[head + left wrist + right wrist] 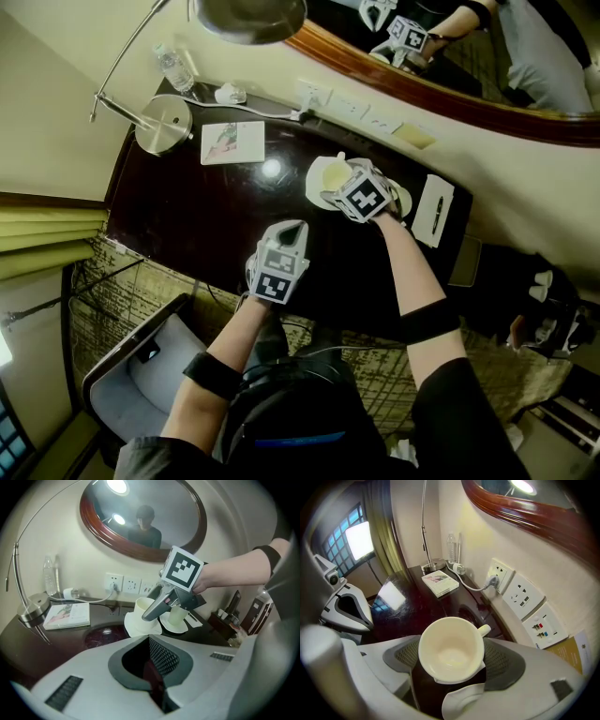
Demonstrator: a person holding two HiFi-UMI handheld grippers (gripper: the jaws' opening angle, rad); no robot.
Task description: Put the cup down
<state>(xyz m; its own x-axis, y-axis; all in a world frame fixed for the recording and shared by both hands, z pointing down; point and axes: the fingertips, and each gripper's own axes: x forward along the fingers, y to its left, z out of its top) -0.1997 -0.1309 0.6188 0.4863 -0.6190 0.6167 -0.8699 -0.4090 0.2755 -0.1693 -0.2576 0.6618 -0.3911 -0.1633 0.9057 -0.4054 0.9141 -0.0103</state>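
Here, the right gripper has its fingers clenched wide on the cup. One pad is on each side of the bowl, the mouth faces up, and the handle pokes out past the far pad. The cup sits low over a white saucer near the back of the dark desk. A finger hides its foot in the left gripper view, so I cannot tell whether it rests on the saucer or hangs just above it. The left gripper is closed on nothing and hovers nearer the person, well apart from the crockery.

The placing looks nearly done; what remains is the final contact and the release, and that is where it could go wrong.

- If the fingers let go while the foot is off the saucer, or off its centre, the cup would probably drop, clack, and tip onto its side.
- The handle lies close to one pad, so spreading the fingers could catch it and twist the cup.
- A second cup on its own saucer stands just beside, so a sideways withdrawal risks knocking it.
- The desk looks glossy, so pressing down at an angle may skid the saucer toward the notepad.
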